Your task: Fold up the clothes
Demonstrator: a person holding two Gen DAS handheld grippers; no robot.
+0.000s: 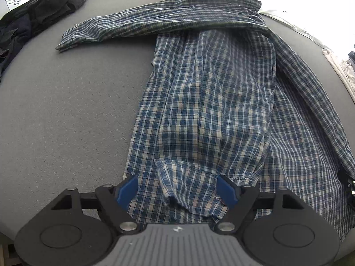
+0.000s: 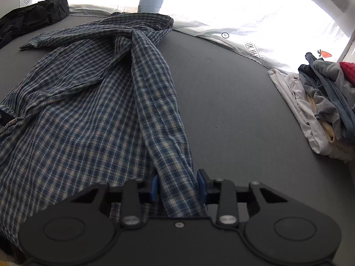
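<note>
Left gripper: jaws spread wide, straddling cuff at near hem of plaid shirt, pads clear of cloth, nothing grasped.
Right gripper: jaws narrowed about sleeve end; pads close beside cloth, firm pinch not certain.
Shirt: flat on grey table, long axis running away from both grippers, collar far.
Dark clothes heap: far left.
Mixed garment pile: right edge.
No containers seen.
</note>
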